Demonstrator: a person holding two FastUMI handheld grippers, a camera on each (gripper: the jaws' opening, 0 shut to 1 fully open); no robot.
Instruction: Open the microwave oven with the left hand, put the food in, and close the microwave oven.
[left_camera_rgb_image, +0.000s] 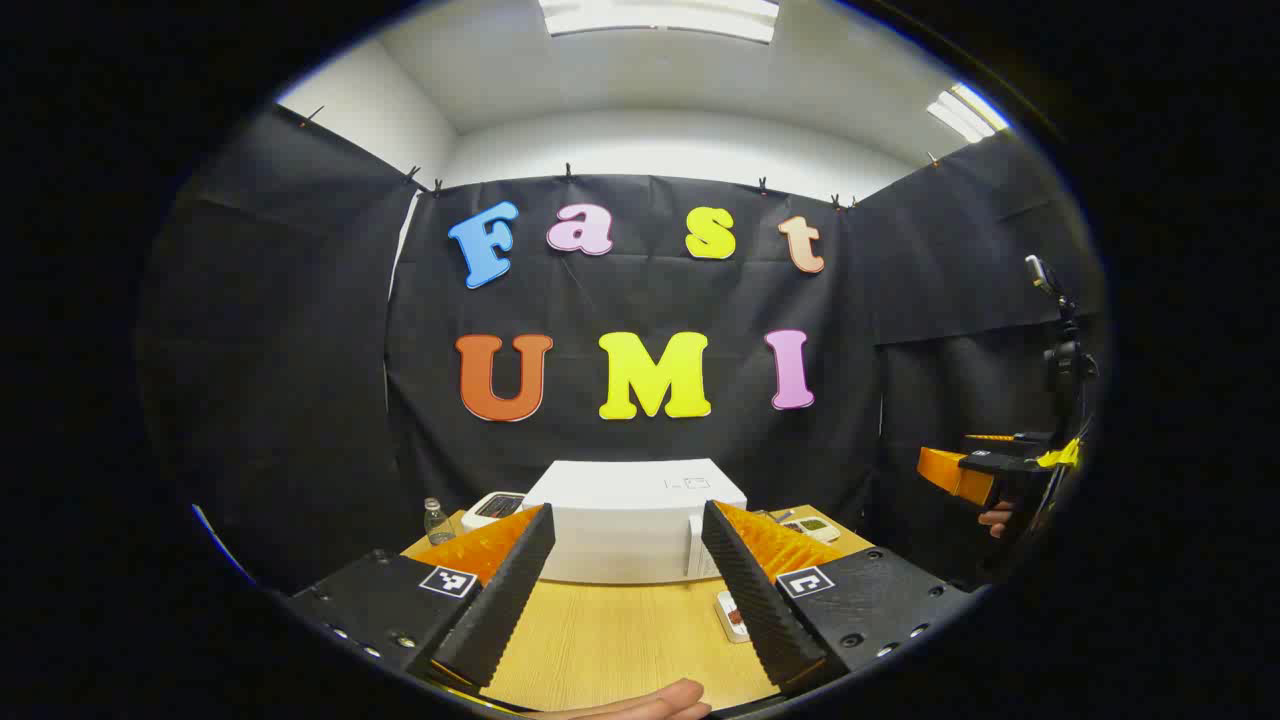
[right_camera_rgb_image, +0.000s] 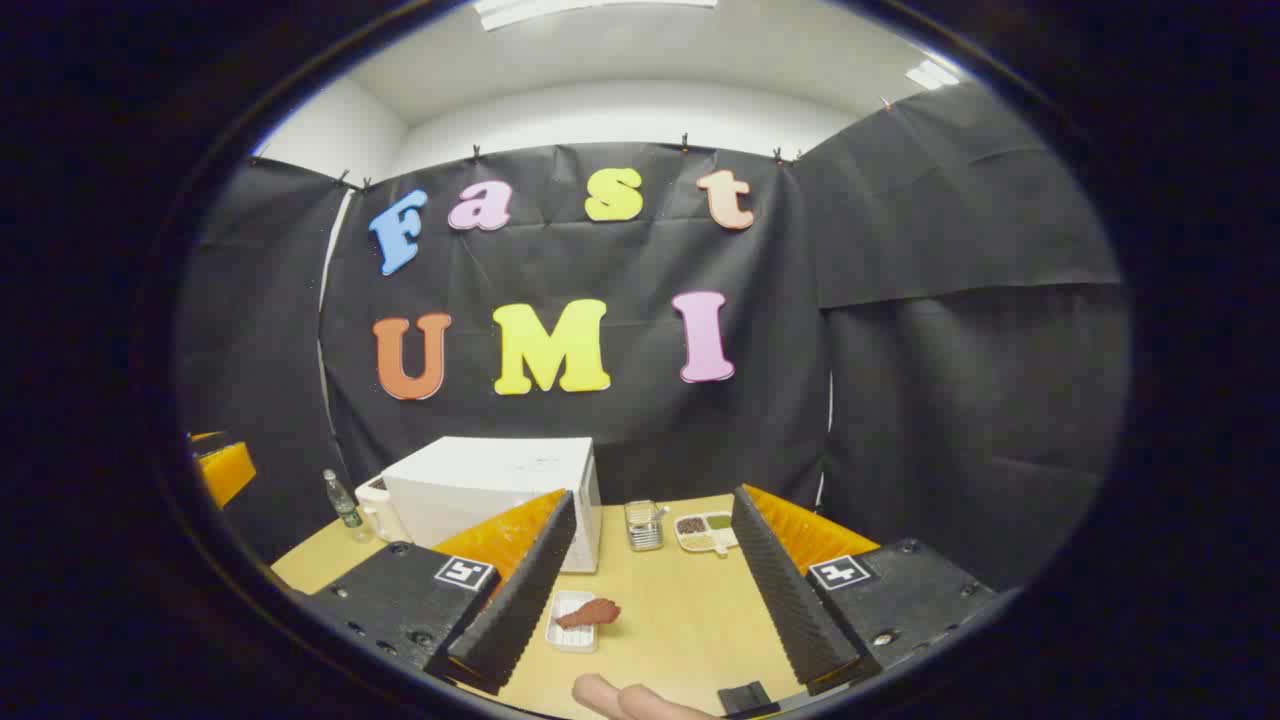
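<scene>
A white microwave oven (left_camera_rgb_image: 630, 520) stands shut on the wooden table (left_camera_rgb_image: 600, 640), straight ahead in the left gripper view; in the right gripper view the microwave (right_camera_rgb_image: 490, 490) sits to the left. The food, a reddish-brown piece on a small white tray (right_camera_rgb_image: 580, 615), lies in front of the microwave's right corner; the left gripper view catches the tray's edge (left_camera_rgb_image: 733, 615) beside the right finger. My left gripper (left_camera_rgb_image: 630, 590) is open and empty, held back from the microwave. My right gripper (right_camera_rgb_image: 650, 590) is open and empty too, just right of the food tray. The right gripper's orange body (left_camera_rgb_image: 960, 472) hangs at the far right.
Left of the microwave stand a small bottle (right_camera_rgb_image: 343, 503) and a white appliance (left_camera_rgb_image: 495, 508). Behind the food are a clear container (right_camera_rgb_image: 645, 525) and a divided dish of condiments (right_camera_rgb_image: 705, 532). A fingertip (left_camera_rgb_image: 650, 700) shows at the lower edge. A camera stand (left_camera_rgb_image: 1065, 350) rises at the right.
</scene>
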